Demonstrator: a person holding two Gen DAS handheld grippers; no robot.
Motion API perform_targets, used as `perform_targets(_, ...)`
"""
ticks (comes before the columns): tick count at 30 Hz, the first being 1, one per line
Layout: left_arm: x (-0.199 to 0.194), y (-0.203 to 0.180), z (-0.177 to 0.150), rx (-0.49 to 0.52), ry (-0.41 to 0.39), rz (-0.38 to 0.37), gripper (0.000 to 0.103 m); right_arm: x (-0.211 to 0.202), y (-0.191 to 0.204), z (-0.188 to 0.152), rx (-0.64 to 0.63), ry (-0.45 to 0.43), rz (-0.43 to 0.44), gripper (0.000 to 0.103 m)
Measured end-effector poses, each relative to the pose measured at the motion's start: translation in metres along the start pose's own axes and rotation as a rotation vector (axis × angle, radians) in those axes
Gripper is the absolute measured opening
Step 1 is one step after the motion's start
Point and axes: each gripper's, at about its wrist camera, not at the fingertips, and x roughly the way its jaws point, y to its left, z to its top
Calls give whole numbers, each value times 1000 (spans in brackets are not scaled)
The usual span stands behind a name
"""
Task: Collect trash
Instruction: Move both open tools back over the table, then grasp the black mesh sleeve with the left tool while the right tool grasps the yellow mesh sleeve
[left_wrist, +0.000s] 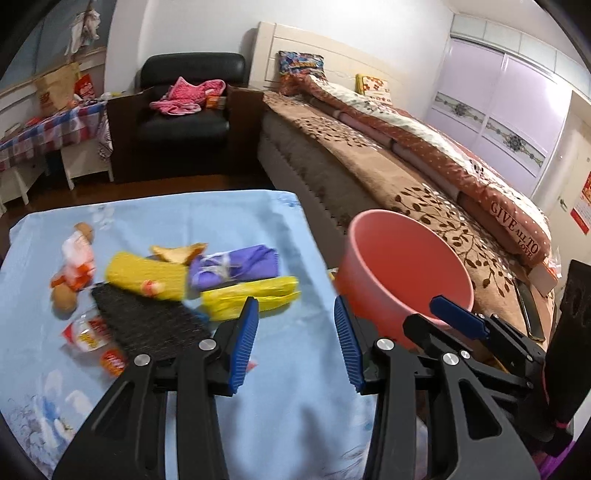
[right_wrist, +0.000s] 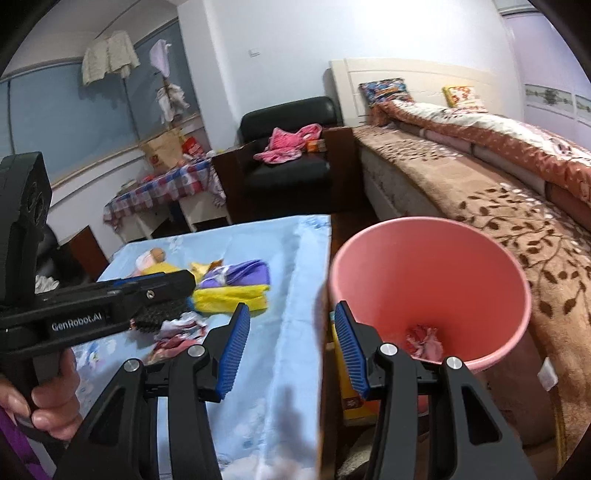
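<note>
A pink bin (right_wrist: 428, 291) stands on the floor between the blue-clothed surface (right_wrist: 288, 317) and the bed (right_wrist: 498, 206), just beside the surface's right edge. Inside it, at the bottom, lies one crumpled pink-and-white wrapper (right_wrist: 424, 341); I see nothing else in there.

The rest of the trash sits on the surface, left of the bin: a yellow plastic bag (left_wrist: 247, 297), a crumpled purple bag (left_wrist: 236, 267) touching it from behind, a second yellow packet (left_wrist: 147, 275), a dark mesh piece (left_wrist: 147, 325) overlapping that packet, and red-and-white snack wrappers (left_wrist: 92, 338) near the left edge. Motion blur softens these.

My left claw (left_wrist: 295, 338) is spread wide and holds nothing; it hovers above the surface, its left fingertip just in front of the yellow plastic bag. My right claw (right_wrist: 291, 349) is likewise spread wide and holds nothing, poised over the surface's right edge, with its right finger near the bin's rim.

Behind stand a black armchair (right_wrist: 291, 147) and a checked table (right_wrist: 162, 188).
</note>
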Motion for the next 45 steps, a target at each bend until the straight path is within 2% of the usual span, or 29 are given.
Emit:
perform_targets(4, -14, 24, -8, -25, -12, 34, 43, 7, 12, -5, -1, 44, 47, 47)
perform_targets(14, -28, 90, -33, -148, 22, 124, 43, 23, 38, -14, -48, 116, 113, 47)
perform_targets(23, -18, 116, -26, -207, 38, 161, 43, 37, 50, -17, -70, 158, 135, 47)
perform_targets(32, 5, 123, -15, -246, 76, 162, 43, 49, 49, -12, -59, 177, 141, 47)
perform_targets(33, 7, 123, -13, -246, 80, 162, 40, 51, 48, -10, -56, 179, 144, 47)
perform_targets(34, 9, 124, -12, -248, 85, 159, 27, 51, 49, -10, -54, 179, 146, 47)
perform_targets(37, 12, 128, -10, -263, 103, 146, 14, 57, 48, -3, -42, 185, 158, 47)
perform_targets(45, -5, 136, -6, -288, 78, 112, 10, 78, 67, 19, -72, 207, 234, 47)
